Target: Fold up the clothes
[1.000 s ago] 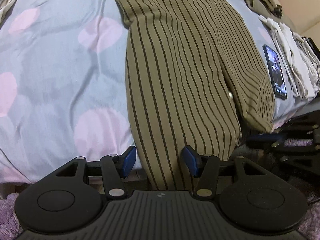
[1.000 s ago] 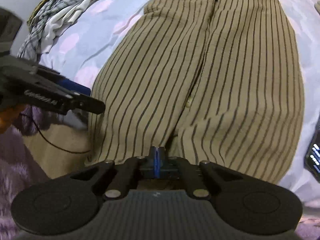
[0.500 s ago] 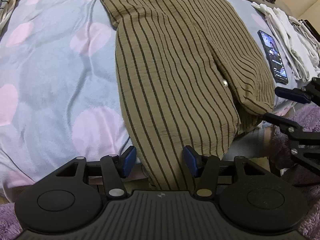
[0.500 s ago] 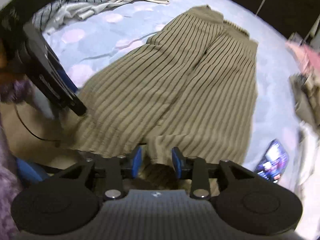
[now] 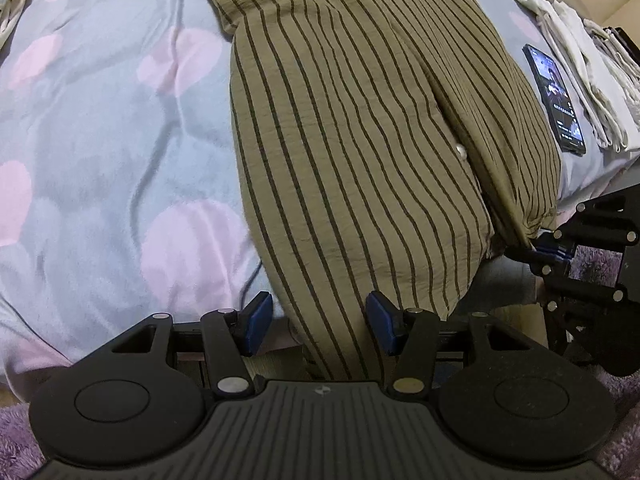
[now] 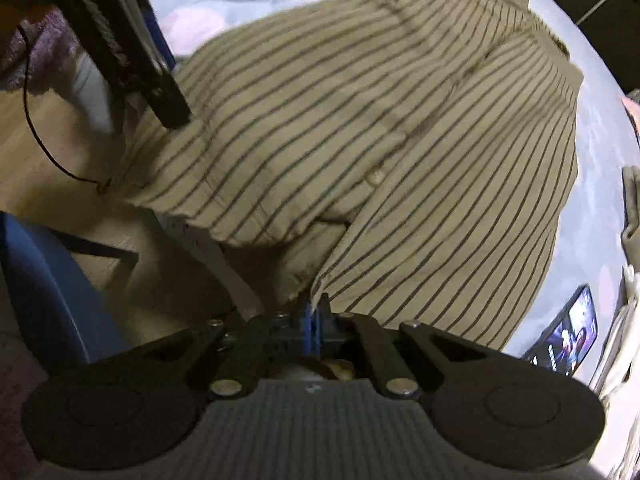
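shirt (image 5: 352,128): olive, dark stripes, buttoned; lies spread on the bed (image 5: 100,128), lower hem hanging over the near edge.
fold state: side panels look turned in along the length; fits mid-fold or being laid out, cannot tell which.
left gripper (image 5: 320,322): fingers wide apart, hem corner hangs between them, not pinched.
right gripper (image 6: 314,316): fingers pressed together on the other hem corner; view blurred.
handling: light, thin, limp crinkled cloth; sags, wrinkles, drags on the bedding; not fragile.
where to hold: hem corners, pinching all layers; avoid the button (image 5: 460,150) placket.
nearby: phone (image 5: 554,100) and white clothes (image 5: 580,64) just beside the shirt.
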Demonstrator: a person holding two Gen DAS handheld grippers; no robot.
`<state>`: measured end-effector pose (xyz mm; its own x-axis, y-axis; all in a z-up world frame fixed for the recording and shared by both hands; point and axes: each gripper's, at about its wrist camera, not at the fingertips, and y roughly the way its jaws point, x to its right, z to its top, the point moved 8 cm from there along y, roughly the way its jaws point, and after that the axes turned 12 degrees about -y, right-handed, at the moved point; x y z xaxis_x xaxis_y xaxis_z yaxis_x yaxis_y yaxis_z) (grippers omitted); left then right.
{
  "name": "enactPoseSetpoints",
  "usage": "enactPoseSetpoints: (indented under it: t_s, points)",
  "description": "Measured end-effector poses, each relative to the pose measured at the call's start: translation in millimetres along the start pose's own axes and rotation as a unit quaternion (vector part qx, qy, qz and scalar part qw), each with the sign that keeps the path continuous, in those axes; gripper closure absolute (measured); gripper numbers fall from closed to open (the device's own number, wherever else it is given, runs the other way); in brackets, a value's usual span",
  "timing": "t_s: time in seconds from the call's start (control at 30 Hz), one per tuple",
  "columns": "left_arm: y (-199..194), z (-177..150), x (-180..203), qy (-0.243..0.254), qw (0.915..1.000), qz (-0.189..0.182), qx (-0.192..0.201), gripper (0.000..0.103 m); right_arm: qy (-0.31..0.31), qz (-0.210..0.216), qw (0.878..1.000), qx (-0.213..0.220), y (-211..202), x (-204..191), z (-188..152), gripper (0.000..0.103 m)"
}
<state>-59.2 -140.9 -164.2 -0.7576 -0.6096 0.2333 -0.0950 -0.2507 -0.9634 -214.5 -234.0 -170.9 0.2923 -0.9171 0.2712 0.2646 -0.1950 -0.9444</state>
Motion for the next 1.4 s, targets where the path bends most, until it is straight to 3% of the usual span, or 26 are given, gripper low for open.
enactPoseSetpoints:
  t_s: [0.03, 0.2, 0.47, 0.57, 0.8, 0.93, 1.1, 1.23, 1.27, 1.33, 1.4]
  points:
    - [0, 0, 1, 0.001, 1.0, 0.0, -0.001, 0.053, 0.005, 0.009, 1.0, -0.003, -1, 0, -1, 0.1]
    - [-4, 0, 4, 0.008, 0.9999, -0.003, -0.005, 0.052, 0.017, 0.046, 0.999, 0.007, -20, -4, -3, 0.074]
    - [-10, 3, 2, -0.007, 1.0, -0.003, 0.004, 0.053, 0.061, 0.099, 0.993, 0.03, -53, 37, -12, 0.07]
    - [-7, 4, -2, -0.015, 0.9999, -0.001, 0.001, 0.053, 0.09, 0.095, 0.991, 0.025, -56, 65, -21, 0.065]
    - [1, 9, -6, -0.025, 0.9997, 0.006, 0.003, 0.056, 0.193, 0.091, 0.977, -0.008, -31, 119, -47, 0.059]
    - [6, 13, -5, -0.024, 0.9997, 0.003, 0.002, 0.056, 0.206, 0.068, 0.976, -0.032, -9, 132, -52, 0.058]
    - [14, 16, -5, -0.022, 0.9997, 0.005, -0.003, 0.056, 0.222, 0.08, 0.97, -0.054, 11, 137, -56, 0.047]
    - [17, 16, -1, -0.007, 0.9998, 0.019, 0.001, 0.057, 0.23, 0.095, 0.966, -0.076, 26, 129, -60, 0.046]
    - [17, 15, 0, 0.0, 0.9996, 0.026, 0.004, 0.063, 0.224, 0.096, 0.967, -0.077, 26, 125, -59, 0.05]
    - [17, 15, 1, 0.012, 0.9991, 0.038, 0.009, 0.072, 0.2, 0.093, 0.972, -0.075, 23, 115, -55, 0.064]
    - [15, 14, 3, 0.023, 0.9986, 0.044, 0.016, 0.082, 0.194, 0.098, 0.974, -0.066, 17, 108, -52, 0.092]
